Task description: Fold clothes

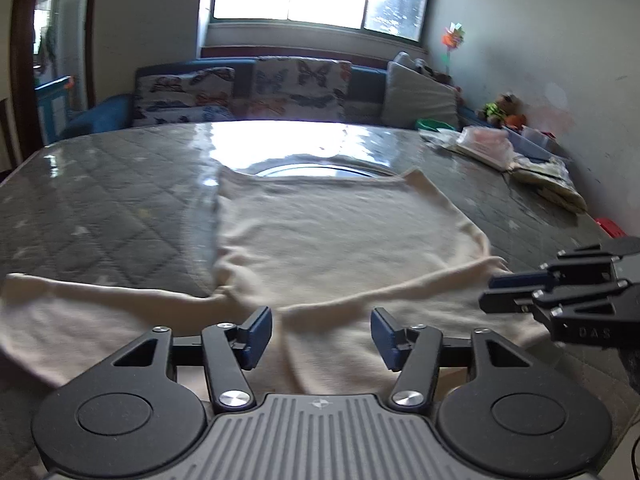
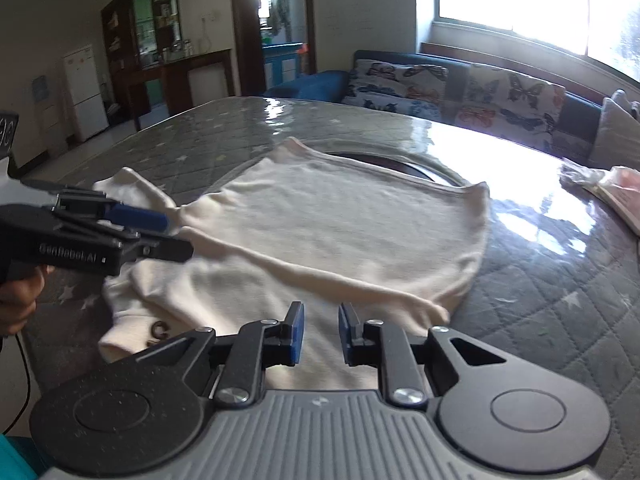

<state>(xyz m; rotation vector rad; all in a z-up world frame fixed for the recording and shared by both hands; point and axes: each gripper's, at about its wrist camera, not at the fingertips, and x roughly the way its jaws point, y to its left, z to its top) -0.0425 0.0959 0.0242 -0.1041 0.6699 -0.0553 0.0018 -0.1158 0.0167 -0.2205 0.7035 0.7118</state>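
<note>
Left wrist view shows the cream knit long-sleeved top [image 1: 336, 232] lying flat on the grey quilted table [image 1: 104, 208], one sleeve already crossed over its body. The left gripper [image 1: 322, 334] and right gripper [image 2: 321, 334] hover near the hem, jaws spread and empty. Next, I judge, each must pinch a hem corner. A clear plastic box [image 1: 532, 142] sits far right, contents unclear.

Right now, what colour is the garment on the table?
Cream garment, clearest in the right wrist view.
</note>
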